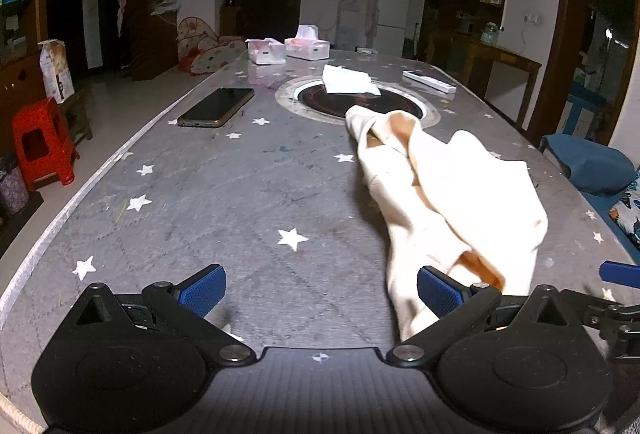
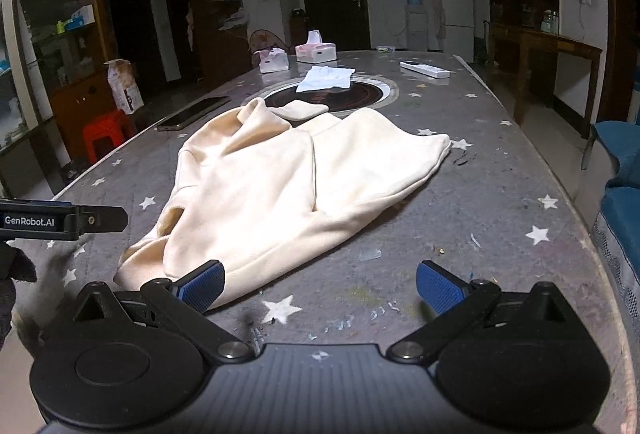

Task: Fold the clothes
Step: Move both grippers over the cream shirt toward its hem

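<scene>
A cream sweatshirt (image 2: 288,186) lies spread on the grey star-patterned table (image 2: 500,218), one sleeve reaching the round hob inset. In the left wrist view the same garment (image 1: 448,202) lies bunched to the right, its near edge beside my right blue pad. My left gripper (image 1: 320,292) is open and empty over bare tabletop. My right gripper (image 2: 320,290) is open and empty just short of the sweatshirt's near hem, its left fingertip (image 2: 202,290) at the hem edge. The left gripper's body shows at the left edge of the right wrist view (image 2: 60,220).
A phone (image 1: 218,106) lies at the left of the table. A white cloth (image 1: 348,80) sits on the round hob (image 1: 360,102). Two tissue boxes (image 1: 288,48) and a remote (image 1: 430,81) lie at the far end. A red stool (image 1: 42,142) stands left; blue seats (image 2: 620,194) right.
</scene>
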A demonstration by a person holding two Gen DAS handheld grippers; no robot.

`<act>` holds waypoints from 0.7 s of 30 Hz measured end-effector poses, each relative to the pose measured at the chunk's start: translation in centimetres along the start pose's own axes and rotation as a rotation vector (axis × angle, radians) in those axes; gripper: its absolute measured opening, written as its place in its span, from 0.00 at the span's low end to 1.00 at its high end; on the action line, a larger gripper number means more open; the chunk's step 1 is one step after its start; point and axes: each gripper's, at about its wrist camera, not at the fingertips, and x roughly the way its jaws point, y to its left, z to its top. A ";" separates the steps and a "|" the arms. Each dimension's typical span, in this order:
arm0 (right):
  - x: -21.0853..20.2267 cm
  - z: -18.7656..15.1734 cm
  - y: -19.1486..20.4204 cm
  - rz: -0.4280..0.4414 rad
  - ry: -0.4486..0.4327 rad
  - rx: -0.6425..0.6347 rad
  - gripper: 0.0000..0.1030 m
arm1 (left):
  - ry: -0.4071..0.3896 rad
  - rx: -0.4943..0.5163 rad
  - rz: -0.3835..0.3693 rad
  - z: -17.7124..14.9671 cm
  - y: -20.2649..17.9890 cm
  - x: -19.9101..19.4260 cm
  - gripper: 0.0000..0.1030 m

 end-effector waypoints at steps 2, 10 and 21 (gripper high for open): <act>-0.2 0.0 0.1 0.004 -0.002 0.003 0.98 | -0.002 0.003 -0.001 0.0 -0.2 -0.1 1.00; -0.9 -0.2 0.6 0.015 -0.009 0.011 0.90 | -0.004 0.012 -0.005 0.0 -0.7 -0.5 1.00; -1.7 0.1 1.5 0.034 -0.021 0.005 0.85 | -0.016 0.052 -0.024 0.1 -1.8 -0.8 1.00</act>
